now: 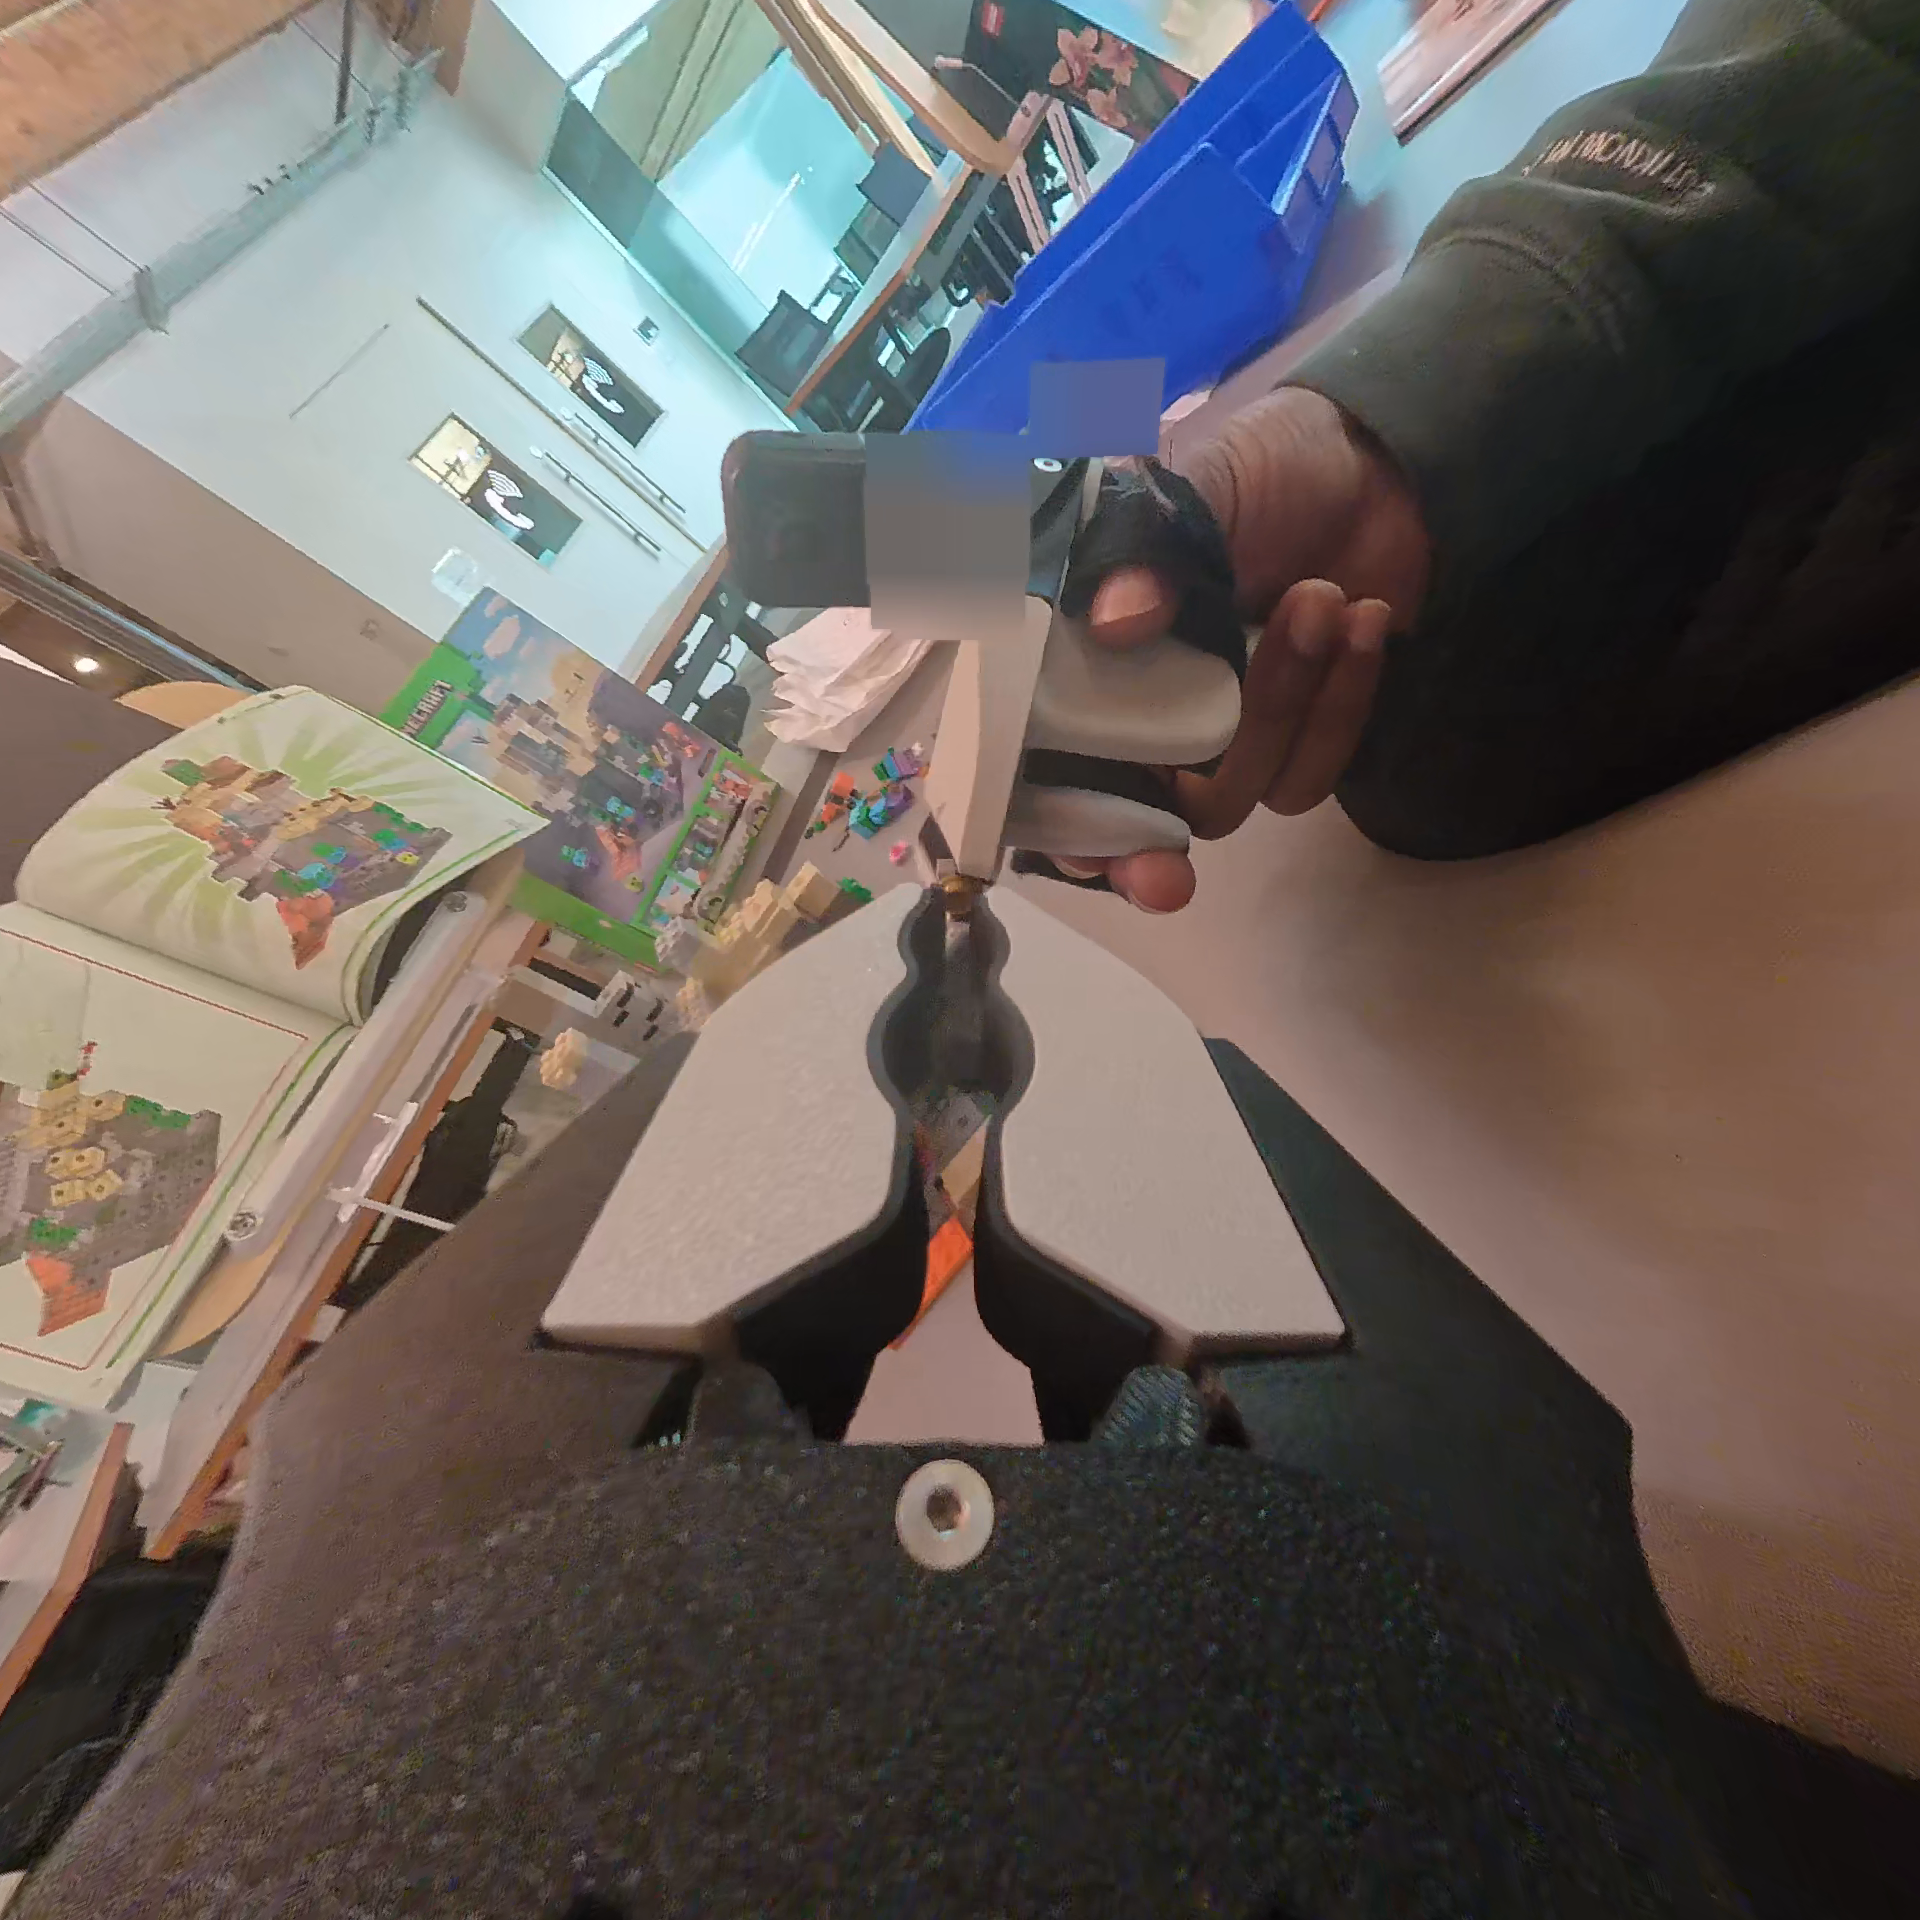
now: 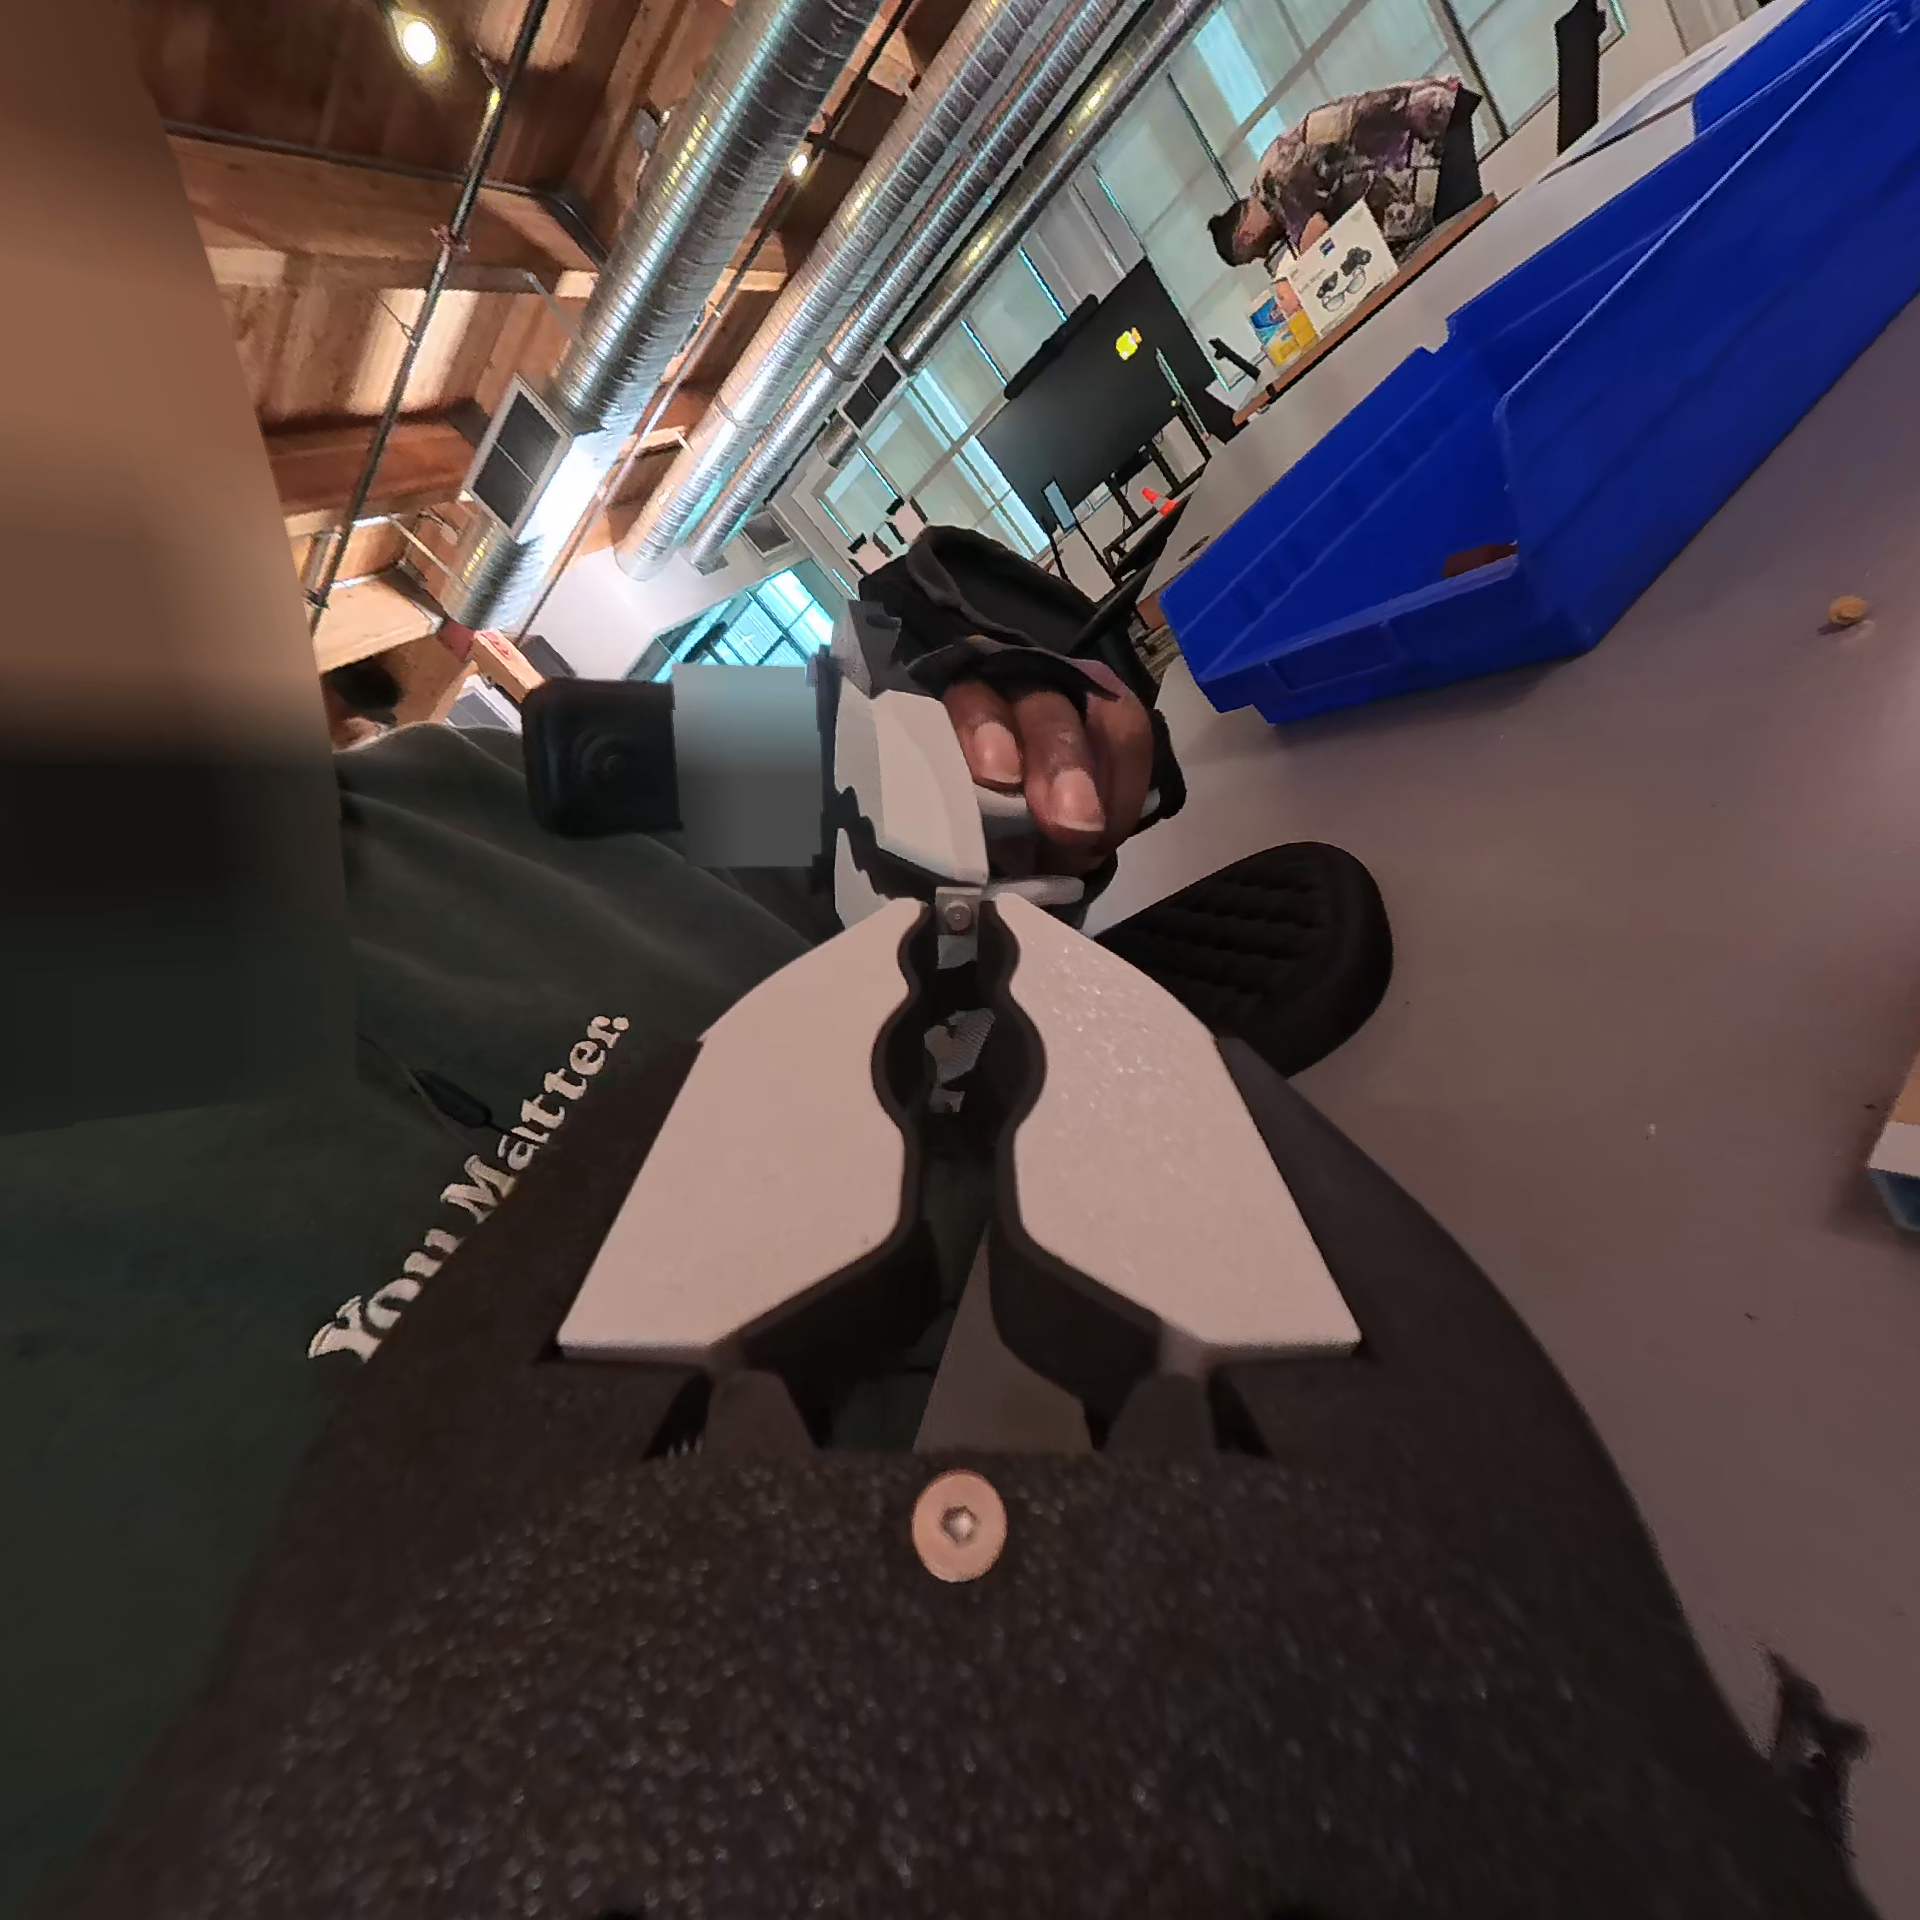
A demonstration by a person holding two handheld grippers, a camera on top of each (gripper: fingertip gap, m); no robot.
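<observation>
The two grippers meet tip to tip above a grey table (image 1: 1558, 1143). My left gripper (image 1: 956, 906) has its grey fingers (image 1: 790, 1091) closed, with a tiny brass-coloured part (image 1: 956, 888) pinched at the tips. The right gripper (image 1: 971, 857) points down onto that part, held by a gloved hand (image 1: 1278, 644). In the right wrist view my right gripper (image 2: 961, 920) is closed on a small grey part (image 2: 961, 916). The left gripper (image 2: 904, 800) faces it, held in a hand (image 2: 1049, 758). How the two parts join is hidden.
A blue bin (image 1: 1164, 260) (image 2: 1558, 468) stands at the far side. An open instruction booklet (image 1: 208, 883), a brick-set box (image 1: 603, 779), loose bricks (image 1: 873, 800) and crumpled paper (image 1: 831, 686) lie to the left. A black mesh pad (image 2: 1268, 935) lies behind. A person (image 2: 1340, 166) bends far off.
</observation>
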